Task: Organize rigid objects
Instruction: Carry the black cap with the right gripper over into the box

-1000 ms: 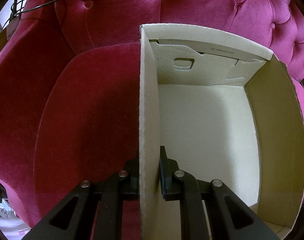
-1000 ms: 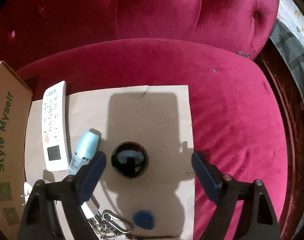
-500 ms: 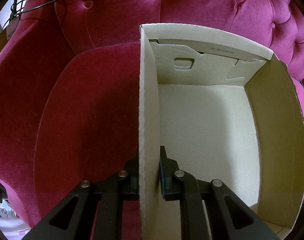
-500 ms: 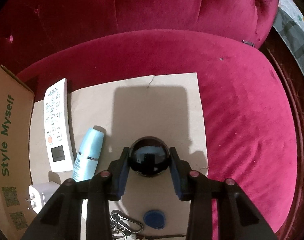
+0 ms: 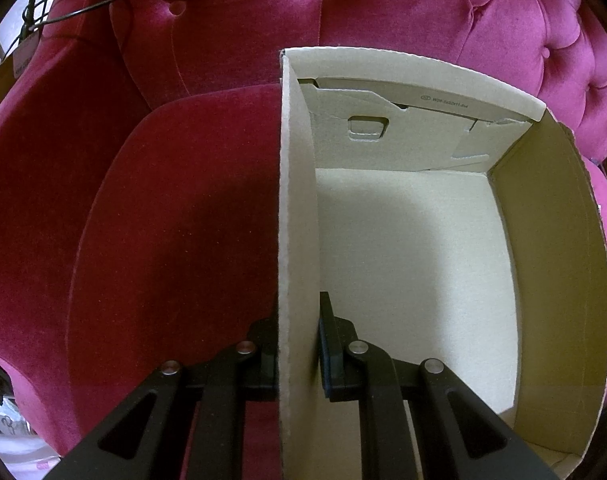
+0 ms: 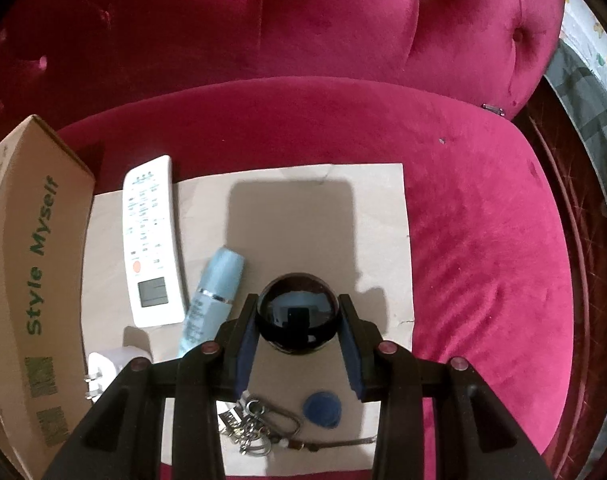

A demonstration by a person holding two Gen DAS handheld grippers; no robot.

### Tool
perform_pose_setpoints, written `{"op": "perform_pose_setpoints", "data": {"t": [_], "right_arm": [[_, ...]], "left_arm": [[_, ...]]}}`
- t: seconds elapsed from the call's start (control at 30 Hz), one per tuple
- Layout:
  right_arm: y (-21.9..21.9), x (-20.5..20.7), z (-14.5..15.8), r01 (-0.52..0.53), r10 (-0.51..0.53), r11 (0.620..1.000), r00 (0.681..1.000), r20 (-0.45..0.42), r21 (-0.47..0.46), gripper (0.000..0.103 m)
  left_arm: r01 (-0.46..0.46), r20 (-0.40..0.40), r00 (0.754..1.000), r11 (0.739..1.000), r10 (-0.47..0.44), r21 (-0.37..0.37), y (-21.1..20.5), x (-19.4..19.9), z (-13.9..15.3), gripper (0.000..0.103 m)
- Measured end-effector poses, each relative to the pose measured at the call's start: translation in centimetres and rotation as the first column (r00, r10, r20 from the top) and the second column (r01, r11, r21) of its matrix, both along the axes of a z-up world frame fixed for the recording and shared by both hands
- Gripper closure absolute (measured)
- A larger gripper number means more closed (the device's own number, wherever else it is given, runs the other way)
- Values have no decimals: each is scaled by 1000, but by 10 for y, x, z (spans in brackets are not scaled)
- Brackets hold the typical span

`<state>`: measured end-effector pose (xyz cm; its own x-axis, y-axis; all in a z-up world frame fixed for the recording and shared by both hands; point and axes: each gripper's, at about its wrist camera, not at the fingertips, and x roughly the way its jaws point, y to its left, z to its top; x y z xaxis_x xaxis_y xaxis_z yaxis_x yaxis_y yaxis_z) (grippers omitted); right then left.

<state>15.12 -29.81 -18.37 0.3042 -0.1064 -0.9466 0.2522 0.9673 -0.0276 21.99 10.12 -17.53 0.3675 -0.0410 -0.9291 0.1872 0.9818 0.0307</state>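
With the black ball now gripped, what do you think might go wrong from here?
1. The right hand-held gripper holds the glossy round ball only at its sides; it might slip out during lifting.
2. Dropped, it could roll off the cardboard sheet or hit the keys.
3. The left hand-held gripper pinches one thin box wall, which may bend.

Cardboard box (image 5: pixel 403 264) interior lies open (tall walls (image 5: pixel 297 208) obstruct).

Plush velvet sofa (image 6: pixel 483 240); matt corrugated cardboard box (image 5: pixel 551 280); glossy black ball (image 6: pixel 297 320); smooth white plastic remote (image 6: pixel 151 240).
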Motion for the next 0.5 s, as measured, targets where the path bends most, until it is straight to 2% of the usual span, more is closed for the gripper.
{"op": "perform_pose_setpoints", "data": {"t": [0.5], "right_arm": [[26, -4, 48, -16, 17, 1000, 1000, 9, -25, 63]], "left_arm": [[-5, -4, 1000, 1000, 5, -11, 1, 0, 0, 89]]}}
